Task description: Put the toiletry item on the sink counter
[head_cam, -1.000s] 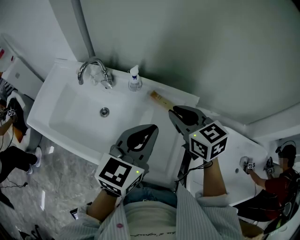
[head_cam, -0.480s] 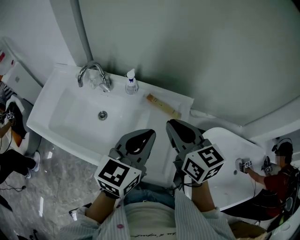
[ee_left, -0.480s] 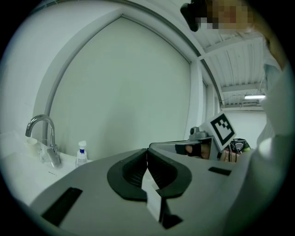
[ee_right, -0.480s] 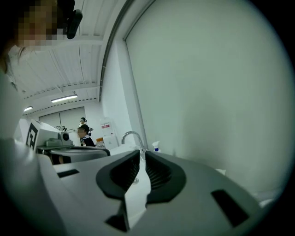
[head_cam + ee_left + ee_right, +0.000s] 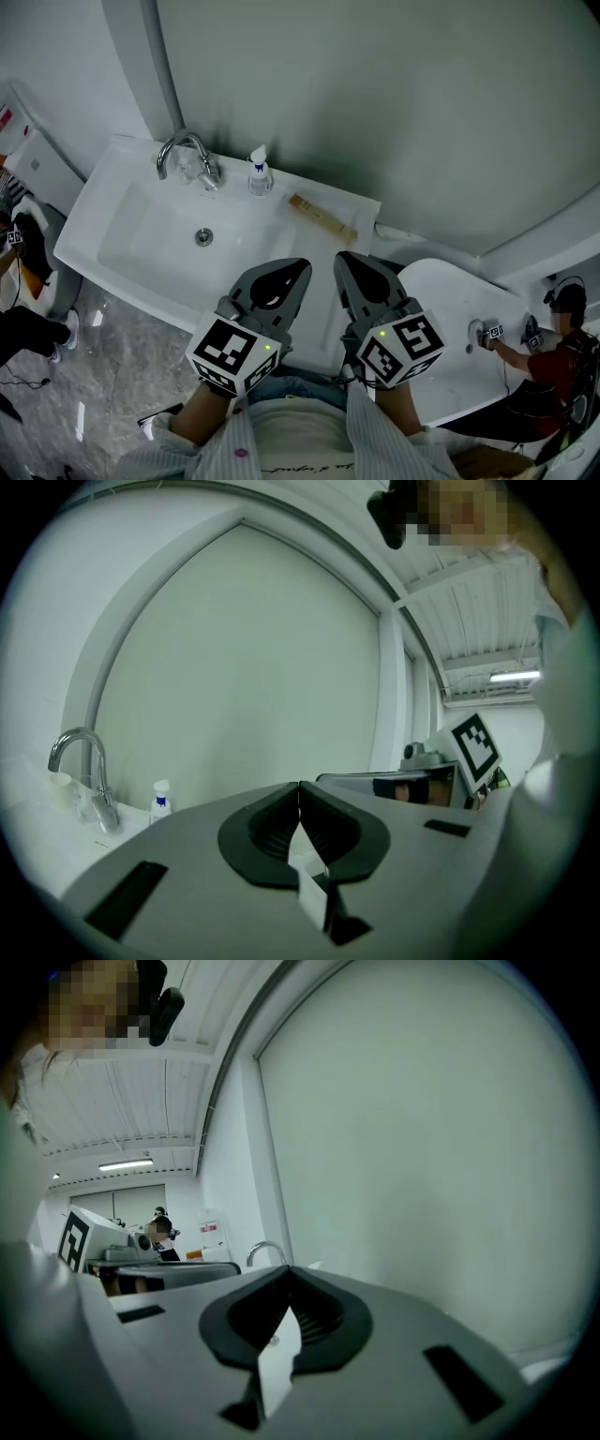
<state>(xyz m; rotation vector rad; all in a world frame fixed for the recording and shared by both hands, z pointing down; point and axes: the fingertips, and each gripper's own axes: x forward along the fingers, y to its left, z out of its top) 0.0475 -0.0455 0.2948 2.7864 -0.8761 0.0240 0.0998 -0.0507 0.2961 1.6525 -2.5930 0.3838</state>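
Note:
The toiletry item (image 5: 322, 217), a long tan stick-like piece, lies flat on the white sink counter (image 5: 361, 208), right of the basin. Both grippers hang side by side near my body, in front of the counter edge and well short of the item. My left gripper (image 5: 300, 266) (image 5: 299, 786) is shut with nothing in it. My right gripper (image 5: 341, 258) (image 5: 286, 1270) has its jaws closing to a shut line, also with nothing between them. Each gripper view looks up at the grey wall panel.
A chrome faucet (image 5: 187, 153) (image 5: 81, 762) and a small spray bottle (image 5: 258, 172) (image 5: 161, 800) stand at the back of the basin (image 5: 141, 234). A second sink (image 5: 450, 361) sits lower right, with another person (image 5: 555, 361) beside it. A marble floor (image 5: 94, 375) lies below left.
My right gripper has drawn back from the tan item toward my body and closed its jaws. The item stays on the counter. The left gripper has barely moved.

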